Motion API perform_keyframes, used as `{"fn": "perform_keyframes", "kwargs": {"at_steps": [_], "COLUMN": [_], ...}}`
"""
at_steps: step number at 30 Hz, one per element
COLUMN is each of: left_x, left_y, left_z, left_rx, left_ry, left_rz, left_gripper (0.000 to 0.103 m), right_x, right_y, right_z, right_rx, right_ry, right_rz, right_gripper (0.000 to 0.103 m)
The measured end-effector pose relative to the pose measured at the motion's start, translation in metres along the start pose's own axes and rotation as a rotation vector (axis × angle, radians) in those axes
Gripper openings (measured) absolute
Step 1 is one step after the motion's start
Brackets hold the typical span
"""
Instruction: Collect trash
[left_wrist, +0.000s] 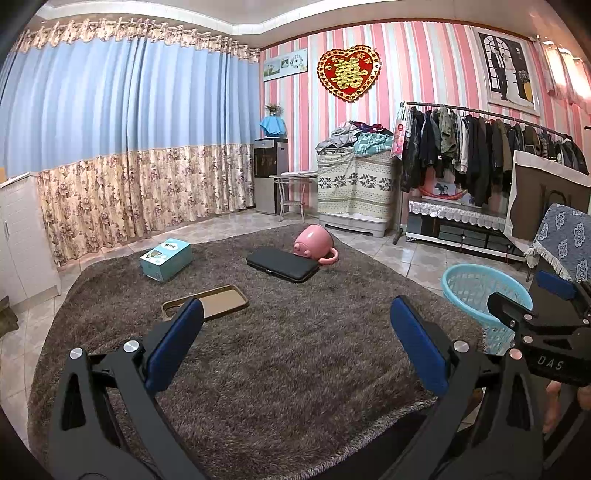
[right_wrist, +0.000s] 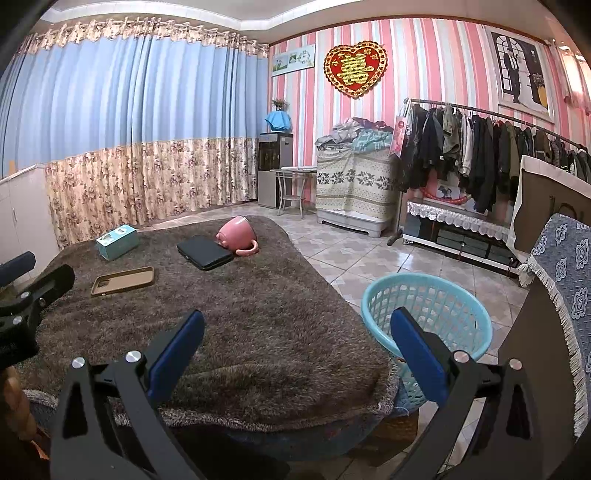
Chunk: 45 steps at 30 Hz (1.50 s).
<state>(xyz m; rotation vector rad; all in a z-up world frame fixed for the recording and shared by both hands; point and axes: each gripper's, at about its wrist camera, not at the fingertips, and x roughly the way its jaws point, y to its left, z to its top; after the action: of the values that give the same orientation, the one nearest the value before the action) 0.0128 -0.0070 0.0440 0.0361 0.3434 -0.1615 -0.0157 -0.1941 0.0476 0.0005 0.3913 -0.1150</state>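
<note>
A brown shaggy cover (left_wrist: 280, 350) lies over a low table. On it rest a teal box (left_wrist: 167, 259), a brown phone case (left_wrist: 207, 302), a black flat case (left_wrist: 282, 264) and a pink mug (left_wrist: 314, 244) lying on its side. The same four show in the right wrist view: box (right_wrist: 117, 242), phone case (right_wrist: 123, 281), black case (right_wrist: 205, 252), mug (right_wrist: 237, 234). A light blue mesh basket (right_wrist: 424, 295) stands on the floor at the table's right. My left gripper (left_wrist: 295, 310) is open above the near cover, holding nothing. My right gripper (right_wrist: 297, 321) is open near the basket.
Tiled floor (right_wrist: 354, 254) runs right of the table. A clothes rack (left_wrist: 487, 147) and low TV stand (left_wrist: 458, 221) line the striped wall. A covered cabinet (left_wrist: 354, 184), small round table (left_wrist: 293, 192) and water dispenser (left_wrist: 270, 173) stand at the back. A draped chair (right_wrist: 561, 288) is close right.
</note>
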Motion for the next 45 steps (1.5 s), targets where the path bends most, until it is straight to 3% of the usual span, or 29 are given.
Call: {"fn": "perform_keyframes", "kwargs": {"at_steps": [19,45], "left_x": [0.001,0.001], "left_y": [0.006,0.006], "left_z": [0.004,0.002], "left_rx": [0.004,0.005], "left_ry": [-0.006,-0.008], "left_rz": [0.007,0.007], "left_gripper": [0.098,0.098], "right_x": [0.003,0.004], "right_y": [-0.023,-0.017], "right_z": [0.001,-0.008], "right_rx": [0.021,0.014], "right_ry": [-0.013,-0.011], "right_rz": [-0.025,-0.018], "right_gripper": [0.099,0.099]}}
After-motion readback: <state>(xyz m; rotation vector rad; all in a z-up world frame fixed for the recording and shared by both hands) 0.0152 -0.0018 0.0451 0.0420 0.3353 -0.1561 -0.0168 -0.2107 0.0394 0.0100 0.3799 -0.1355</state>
